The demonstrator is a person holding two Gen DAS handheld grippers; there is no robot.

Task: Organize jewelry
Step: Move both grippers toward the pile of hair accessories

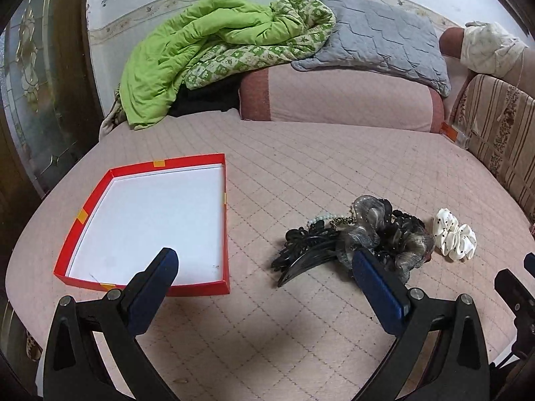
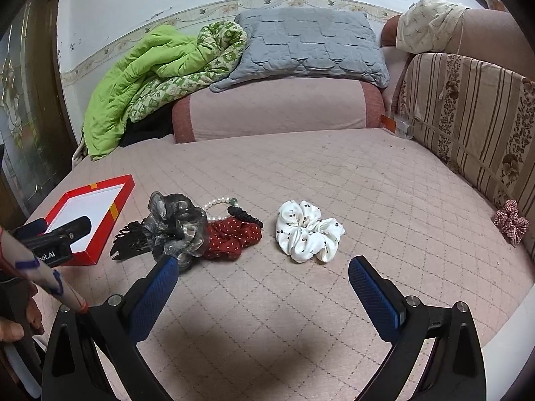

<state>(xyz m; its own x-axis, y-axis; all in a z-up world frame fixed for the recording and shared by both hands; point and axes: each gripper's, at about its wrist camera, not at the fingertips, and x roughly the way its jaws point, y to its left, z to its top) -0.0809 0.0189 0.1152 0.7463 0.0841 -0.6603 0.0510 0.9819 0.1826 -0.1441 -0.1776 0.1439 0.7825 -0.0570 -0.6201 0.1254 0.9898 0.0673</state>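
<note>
Both my claws are spread wide and empty, hovering low over the pink quilted bed point(image 1: 301, 173), so I judge the sorting has not yet started. My left claw point(image 1: 264, 267) fills the bottom of its own view, one finger over the near edge of the red box point(image 1: 226, 234), which lies at centre left with its white floor bare. Right of the box, at lower centre, the jewelry sits in a heap: black claw clips point(image 1: 301, 254) nearest the box, a grey gauzy scrunchie point(image 1: 378, 230) on top, and a white dotted scrunchie point(image 1: 454, 237) just beside the heap to the right.

In the right wrist view my right claw point(image 2: 264, 270) is at the bottom, its left finger close to the grey scrunchie's hem. This view also shows a pearl bracelet point(image 2: 217, 204) and a dark red dotted scrunchie point(image 2: 230, 237) behind the grey one, and a checked scrunchie point(image 2: 510, 222) far off at the right edge against the striped cushion point(image 2: 468, 113).

The white scrunchie lies loose and apart, so I would take it first: lower the right claw around its folds, pinch the soft fabric, then carry it across the heap to the box
</note>
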